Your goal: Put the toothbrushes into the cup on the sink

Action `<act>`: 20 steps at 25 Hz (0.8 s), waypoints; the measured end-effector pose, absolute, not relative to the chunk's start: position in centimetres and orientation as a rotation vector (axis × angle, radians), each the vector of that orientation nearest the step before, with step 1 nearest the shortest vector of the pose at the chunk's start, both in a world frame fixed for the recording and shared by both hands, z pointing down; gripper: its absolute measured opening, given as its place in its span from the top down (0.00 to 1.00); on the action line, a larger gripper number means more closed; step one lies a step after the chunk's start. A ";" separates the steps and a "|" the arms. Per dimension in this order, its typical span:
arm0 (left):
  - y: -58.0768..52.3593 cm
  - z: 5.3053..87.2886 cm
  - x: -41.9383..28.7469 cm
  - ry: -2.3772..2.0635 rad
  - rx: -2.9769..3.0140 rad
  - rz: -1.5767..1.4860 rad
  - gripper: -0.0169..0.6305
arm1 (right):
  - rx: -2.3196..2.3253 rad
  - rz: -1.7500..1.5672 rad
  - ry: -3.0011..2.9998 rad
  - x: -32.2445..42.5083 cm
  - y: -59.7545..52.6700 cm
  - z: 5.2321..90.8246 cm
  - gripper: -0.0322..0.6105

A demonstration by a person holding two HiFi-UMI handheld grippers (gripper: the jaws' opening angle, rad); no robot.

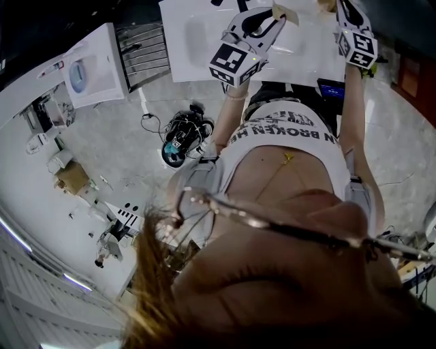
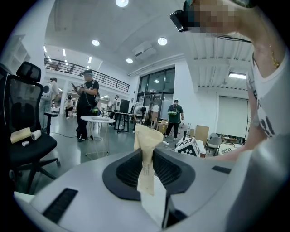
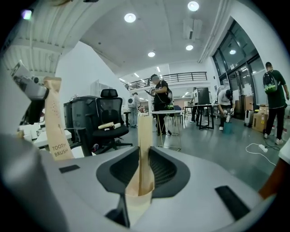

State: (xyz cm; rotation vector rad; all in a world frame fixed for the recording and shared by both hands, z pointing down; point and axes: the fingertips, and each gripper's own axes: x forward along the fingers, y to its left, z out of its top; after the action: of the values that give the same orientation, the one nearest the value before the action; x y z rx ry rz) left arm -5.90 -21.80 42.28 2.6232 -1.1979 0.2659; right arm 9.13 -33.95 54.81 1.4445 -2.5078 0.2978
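Both grippers are raised above the white sink top (image 1: 197, 41) in the head view. My left gripper (image 1: 276, 20) is shut on a tan paper toothbrush packet (image 1: 285, 13); in the left gripper view the packet (image 2: 147, 140) stands upright, pinched between the pads. My right gripper (image 1: 344, 13) is shut on a second paper packet (image 3: 145, 136), which stands on edge between its jaws. The right gripper view also shows the left one's packet (image 3: 54, 122), printed "TOOTH BRUSH", at the left. No cup is in sight in any view.
A white fixture (image 1: 95, 65) and a metal grille (image 1: 143, 48) stand left of the sink. A black device with cables (image 1: 184, 140) lies on the floor. The gripper views look out on a hall with an office chair (image 2: 25, 136), a round table (image 2: 97, 120) and several people.
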 end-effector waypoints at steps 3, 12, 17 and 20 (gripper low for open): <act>-21.8 42.2 -6.1 -1.194 2.626 0.266 0.85 | 1.459 0.327 -2.530 9.2 -33.3 54.1 0.74; -22.2 42.1 -6.4 -1.180 2.643 0.260 0.85 | 1.492 0.353 -2.548 9.9 -31.1 52.5 0.72; -22.3 41.8 -6.2 -1.169 2.655 0.255 0.85 | 1.518 0.354 -2.558 10.5 -30.4 51.6 0.73; -22.4 41.6 -6.1 -1.161 2.664 0.256 0.85 | 1.523 0.329 -2.545 10.8 -29.9 51.3 0.80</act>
State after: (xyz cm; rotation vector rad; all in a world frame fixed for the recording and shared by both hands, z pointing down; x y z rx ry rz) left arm -6.05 -22.42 41.63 2.6642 -1.1610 0.2563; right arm 10.76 -29.87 51.26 1.5229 -2.5449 0.3291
